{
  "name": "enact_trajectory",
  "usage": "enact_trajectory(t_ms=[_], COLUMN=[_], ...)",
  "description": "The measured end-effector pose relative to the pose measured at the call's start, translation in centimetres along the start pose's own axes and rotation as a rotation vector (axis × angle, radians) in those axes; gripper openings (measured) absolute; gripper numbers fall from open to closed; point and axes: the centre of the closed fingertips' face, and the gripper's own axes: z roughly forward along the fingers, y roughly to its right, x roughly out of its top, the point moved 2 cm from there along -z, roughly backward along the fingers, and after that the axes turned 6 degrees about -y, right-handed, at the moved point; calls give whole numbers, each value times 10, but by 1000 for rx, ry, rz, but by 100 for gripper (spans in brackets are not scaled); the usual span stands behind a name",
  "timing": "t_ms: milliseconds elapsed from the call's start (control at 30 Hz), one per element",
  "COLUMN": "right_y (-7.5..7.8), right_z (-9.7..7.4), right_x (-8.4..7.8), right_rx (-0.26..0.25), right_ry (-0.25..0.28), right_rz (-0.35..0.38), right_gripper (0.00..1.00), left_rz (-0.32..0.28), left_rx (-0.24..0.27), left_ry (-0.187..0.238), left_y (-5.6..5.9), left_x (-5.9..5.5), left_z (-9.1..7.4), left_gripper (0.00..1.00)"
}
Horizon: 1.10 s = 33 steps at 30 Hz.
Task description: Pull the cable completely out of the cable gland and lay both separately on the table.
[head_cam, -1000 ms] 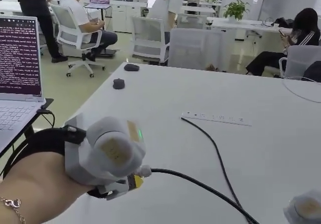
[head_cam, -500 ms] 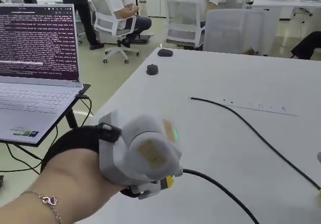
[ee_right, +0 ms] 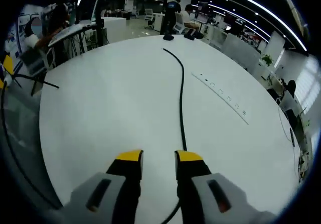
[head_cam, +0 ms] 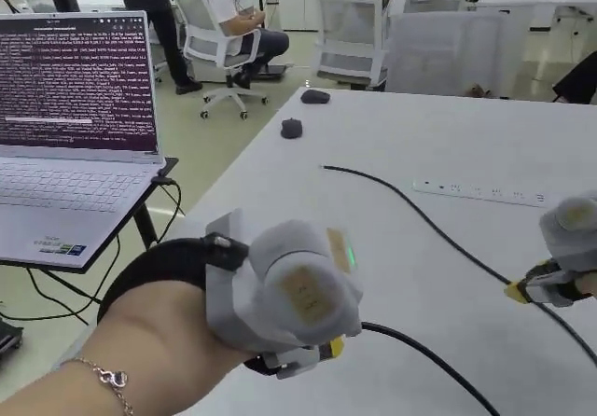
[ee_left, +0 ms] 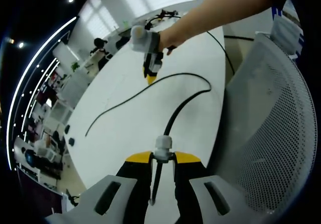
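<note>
Change: right gripper (head_cam: 519,292) has arrived over cable (head_cam: 438,234), at 3 o'clock in head view.
Left gripper (ee_left: 163,158): clenched on gland (ee_left: 163,146), at 6 o'clock.
Right jaws: slightly parted, cable ungripped.
Meaning: cable still threaded; pull pending.

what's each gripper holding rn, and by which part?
Left gripper: cable gland, clamped by its body at the jaw tips. Right gripper: open over the cable, gripping nothing.

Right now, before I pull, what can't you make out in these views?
Head view: the body of the left hand-held gripper hides its jaws and the cable gland.
Right gripper view: whether the right hand-held gripper clamps the cable; a jaw tip covers it there.
Head view: the cable runs off the bottom edge, so its slack is cut off.
</note>
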Motion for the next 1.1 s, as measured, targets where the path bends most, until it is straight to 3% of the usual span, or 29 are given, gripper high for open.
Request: enact_trajectory(t_ms=[133, 167, 233, 333, 467, 567, 700, 800, 900, 967, 1100], right_y=[-39, -55, -85, -123, -158, -185, -206, -212, -212, -213, -207], right_z=[-56, -73, -99, -124, -135, -136, -129, -122, -119, -119, -121], right_x=[32, 42, 52, 60, 58, 62, 68, 66, 62, 59, 57], right_rx=[81, 115, 177, 237, 265, 274, 246, 221, 192, 182, 173], right_ry=[89, 120, 157, 189, 177, 187, 177, 150, 120, 115, 123], right_rz=[-61, -113, -215, -281, -323, -358, -427, -460, -495, -516, -487], right_gripper=[26, 25, 21, 19, 25, 23, 23, 21, 16, 3, 3], left_rz=[-2, 1, 7, 20, 39, 58, 81, 95, 103, 105, 101], left_rx=[21, 24, 30, 32, 31, 36, 43, 41, 41, 42, 41], left_ry=[25, 29, 37, 53, 71, 90, 100, 116, 120, 122, 127], left_y=[-7, -8, -10, -10, -8, -8, -7, -4, -3, -3, -2], left_x=[5, 6, 8, 13, 20, 27, 34, 40, 42, 42, 40], left_z=[-4, -4, -5, -6, -7, -9, -9, -10, -11, -11, -11], left_gripper=[16, 16, 16, 16, 16, 16, 16, 16, 16, 16, 16])
